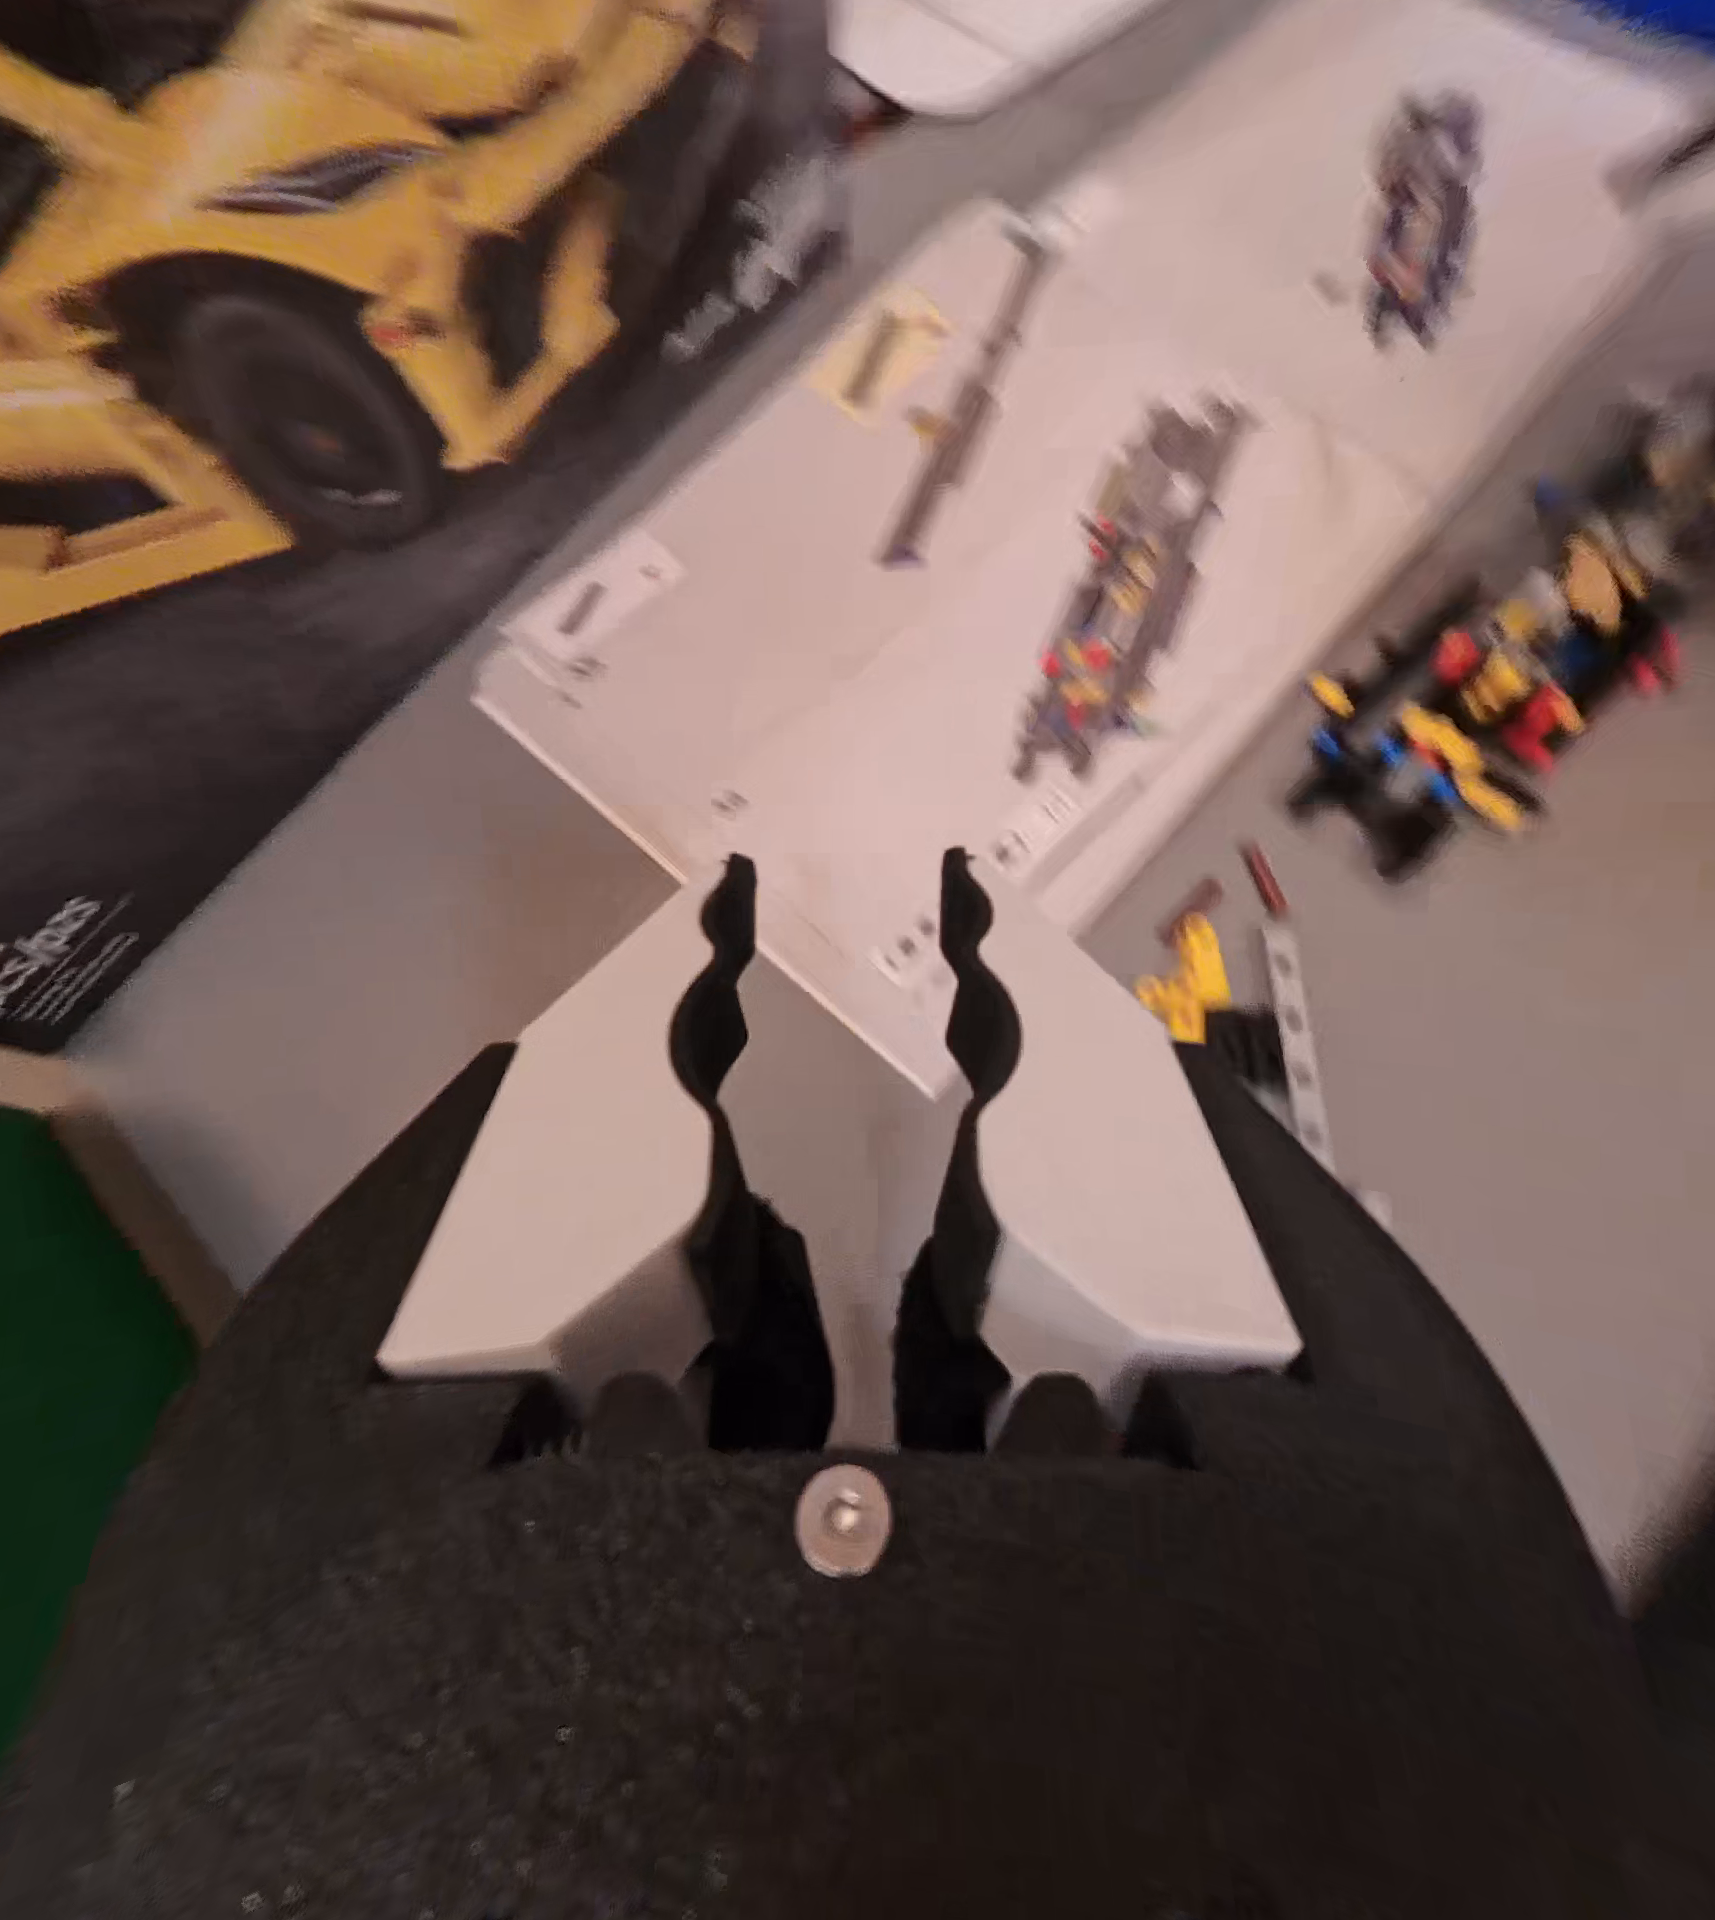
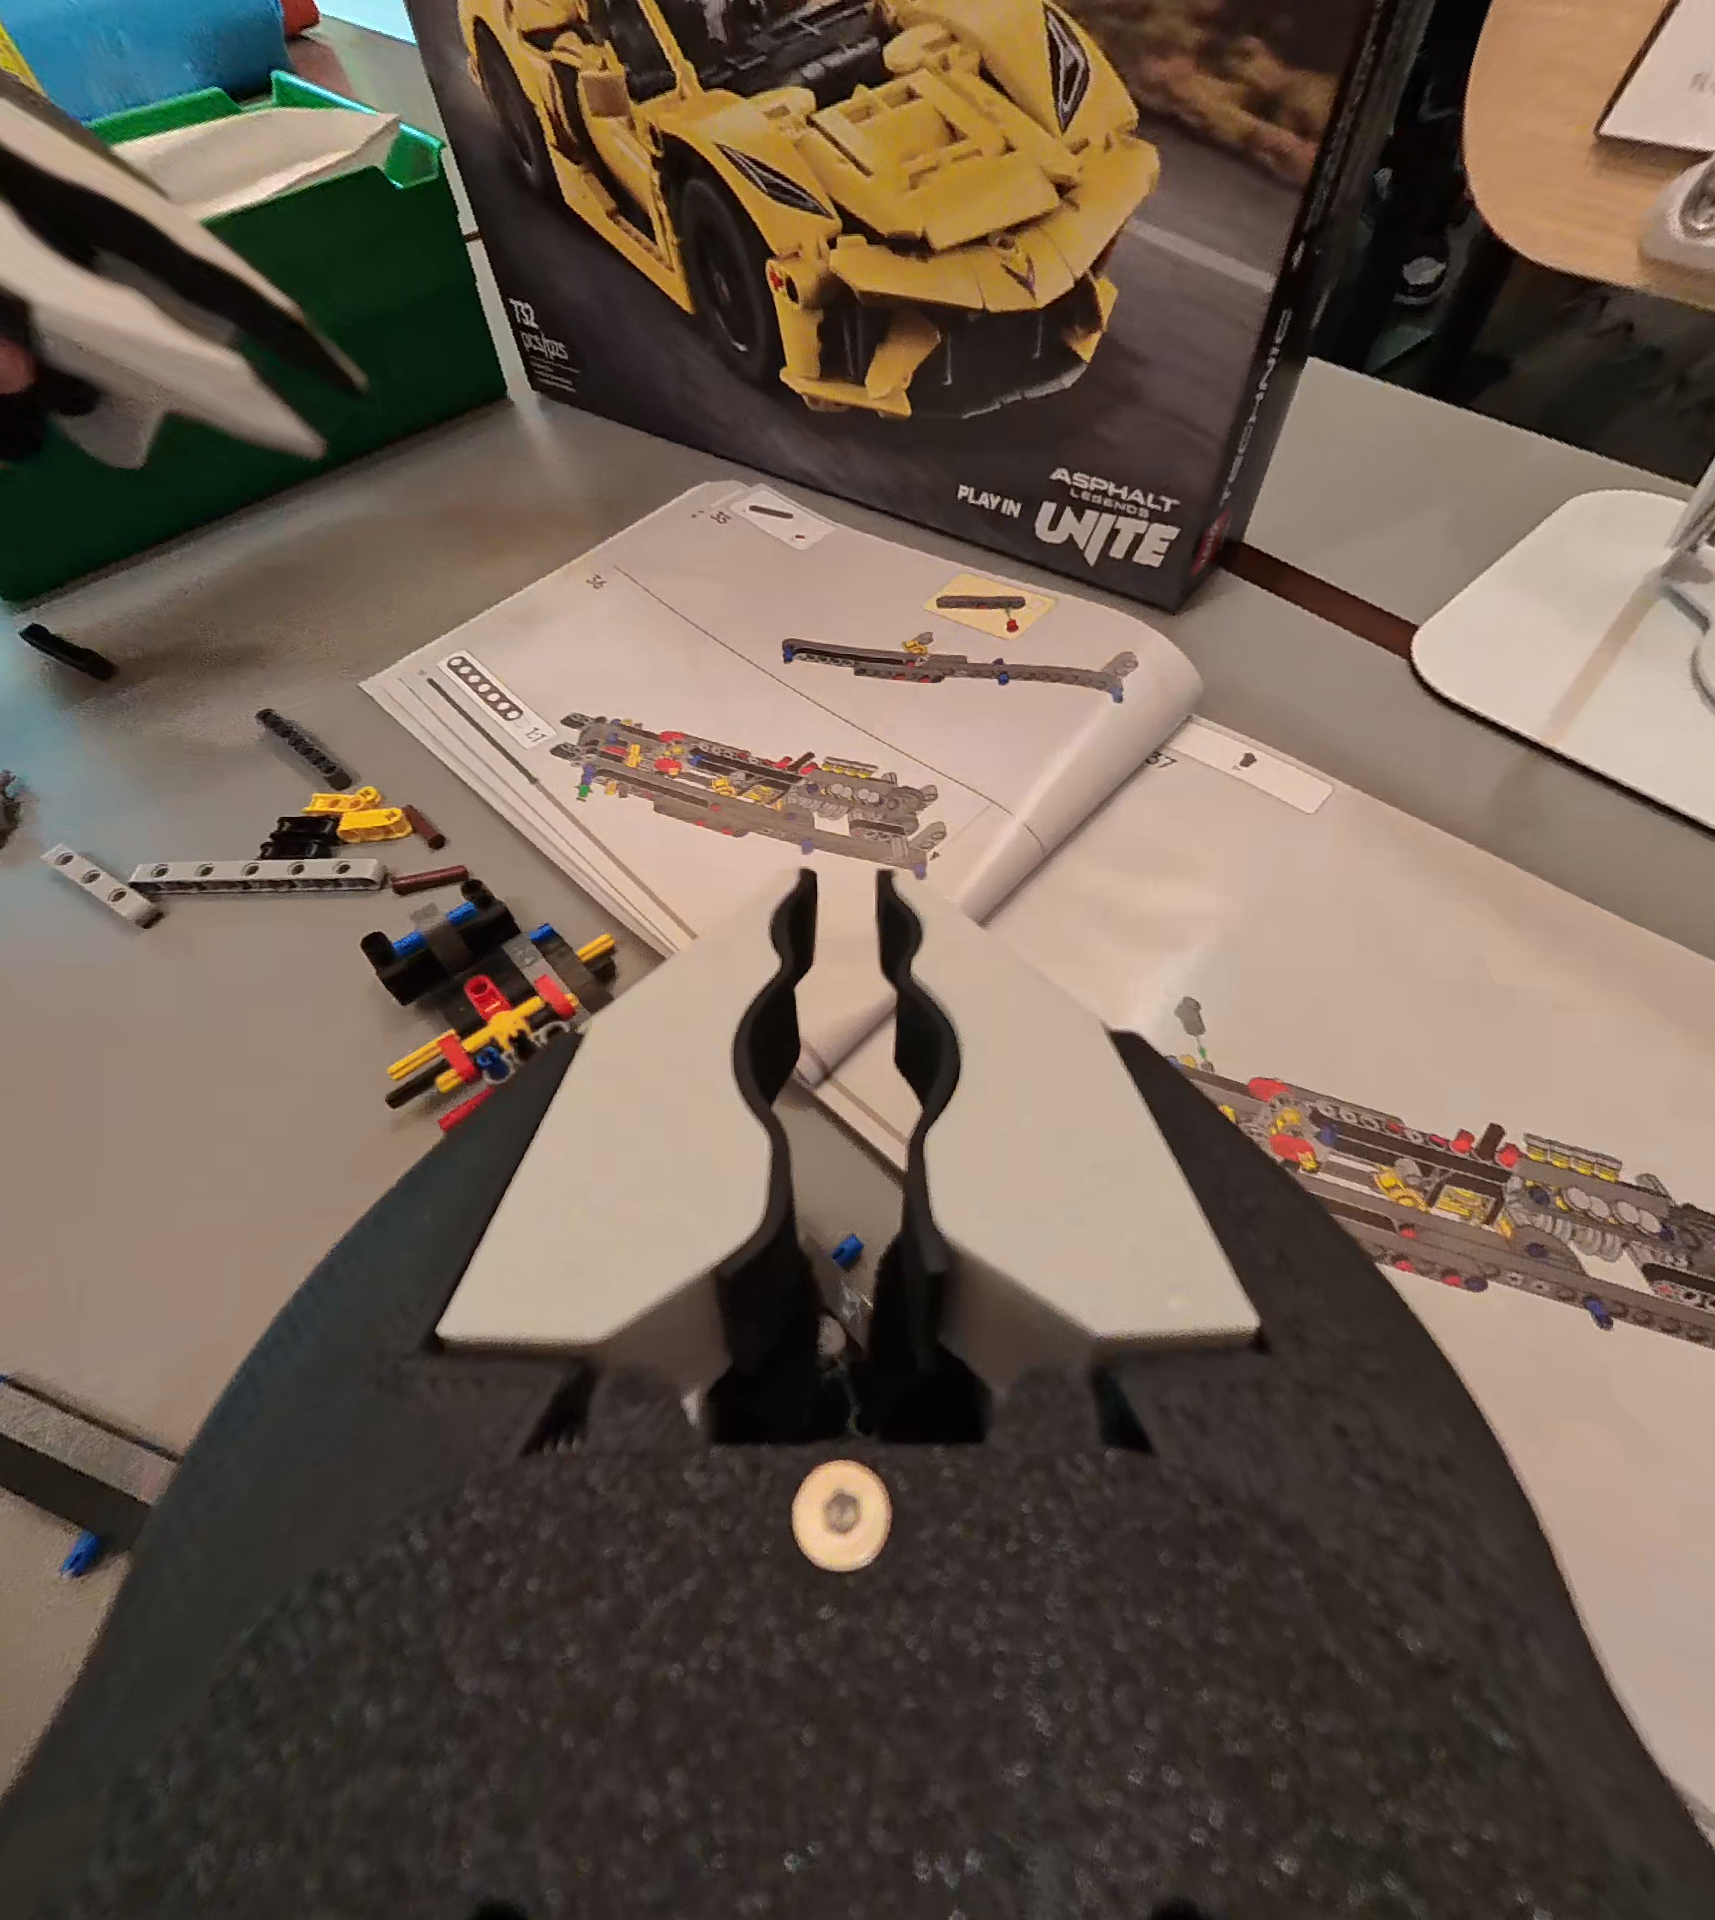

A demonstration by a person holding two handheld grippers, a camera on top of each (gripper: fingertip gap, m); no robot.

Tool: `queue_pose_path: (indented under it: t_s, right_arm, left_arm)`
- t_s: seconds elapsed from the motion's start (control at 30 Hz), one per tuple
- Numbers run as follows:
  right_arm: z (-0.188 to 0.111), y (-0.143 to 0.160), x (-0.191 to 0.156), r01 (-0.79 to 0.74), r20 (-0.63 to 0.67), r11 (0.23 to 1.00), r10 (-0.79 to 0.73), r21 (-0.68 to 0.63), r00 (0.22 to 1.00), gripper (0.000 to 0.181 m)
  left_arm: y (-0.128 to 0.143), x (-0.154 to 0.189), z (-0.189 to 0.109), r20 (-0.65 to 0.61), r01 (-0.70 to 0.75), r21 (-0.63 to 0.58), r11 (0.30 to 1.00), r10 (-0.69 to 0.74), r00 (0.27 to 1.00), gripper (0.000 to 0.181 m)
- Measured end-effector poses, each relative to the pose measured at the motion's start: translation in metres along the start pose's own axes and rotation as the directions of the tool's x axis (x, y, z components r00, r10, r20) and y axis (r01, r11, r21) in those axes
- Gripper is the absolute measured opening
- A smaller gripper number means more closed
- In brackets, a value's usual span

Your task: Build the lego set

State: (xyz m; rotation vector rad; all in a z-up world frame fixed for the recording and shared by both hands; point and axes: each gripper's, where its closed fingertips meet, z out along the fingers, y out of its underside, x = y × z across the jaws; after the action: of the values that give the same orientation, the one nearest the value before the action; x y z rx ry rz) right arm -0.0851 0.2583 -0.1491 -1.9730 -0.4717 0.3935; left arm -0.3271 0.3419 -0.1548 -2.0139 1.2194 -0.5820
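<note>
The half-built lego chassis [image 2: 479, 997] lies on the grey counter [image 2: 157, 1195] left of the open instruction booklet [image 2: 1092, 935], its near end hidden behind the right gripper [image 2: 848, 883]. Both the right and left gripper [image 1: 848, 862] hang released, holding nothing. The left wrist view is blurred.

Partly built black-yellow-red lego assembly [image 2: 484, 1003] flat on table; loose beams, pins [image 2: 261, 875] beside, probably unattached.

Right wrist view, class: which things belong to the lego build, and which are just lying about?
Belongs to the build:
instruction booklet
loose lego pieces
part-built assembly
grey beam
set box

Just lying about:
green bin
white stand base
wooden board
</note>
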Motion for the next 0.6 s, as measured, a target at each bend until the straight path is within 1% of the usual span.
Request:
queue_pose_path:
  t_s: [0.03, 0.07, 0.13, 0.2, 0.3, 0.43, 0.47, 0.53, 0.6]
  right_arm:
    - [0.001, 0.0, -0.001, 0.004, 0.002, 1.0, -0.004, 0.004, 1.0, 0.009]
    - [0.002, 0.001, -0.002, 0.008, 0.004, 1.0, -0.008, 0.003, 1.0, 0.008]
    - [0.005, 0.004, -0.003, 0.013, 0.008, 1.0, -0.013, -0.011, 1.0, 0.008]
    - [0.006, 0.006, -0.002, 0.02, 0.004, 1.0, -0.02, -0.021, 1.0, 0.008]
    - [0.006, 0.01, -0.001, 0.03, 0.003, 0.999, -0.03, -0.022, 1.0, 0.008]
    - [0.002, 0.01, 0.004, 0.035, -0.018, 0.999, -0.035, -0.005, 0.999, 0.008]
    - [0.0, 0.009, 0.006, 0.039, -0.032, 0.999, -0.039, 0.0, 0.999, 0.008]
    - [-0.004, 0.01, 0.012, 0.041, -0.06, 0.999, -0.04, 0.008, 0.997, 0.007]
    - [-0.009, 0.012, 0.017, 0.026, -0.072, 1.0, -0.024, 0.017, 0.997, 0.007]
  left_arm:
    - [0.01, 0.014, -0.006, -0.049, -0.075, -0.056, 0.996, 0.073, 0.996, 0.034]
    - [0.022, 0.025, -0.012, -0.09, -0.151, -0.116, 0.982, 0.141, 0.986, 0.03]
    - [0.043, 0.041, -0.018, -0.17, -0.286, -0.198, 0.938, 0.254, 0.952, 0.028]
    - [0.059, 0.053, -0.014, -0.244, -0.368, -0.244, 0.897, 0.311, 0.919, 0.029]
    - [0.077, 0.067, -0.002, -0.331, -0.399, -0.289, 0.87, 0.3, 0.895, 0.029]
    - [0.086, 0.068, 0.013, -0.326, -0.411, -0.297, 0.862, 0.312, 0.892, 0.024]
    - [0.087, 0.066, 0.016, -0.315, -0.409, -0.299, 0.862, 0.315, 0.895, 0.021]
    - [0.091, 0.068, 0.02, -0.32, -0.416, -0.315, 0.853, 0.317, 0.893, 0.006]
    - [0.086, 0.072, 0.018, -0.316, -0.44, -0.302, 0.846, 0.347, 0.883, 0.006]
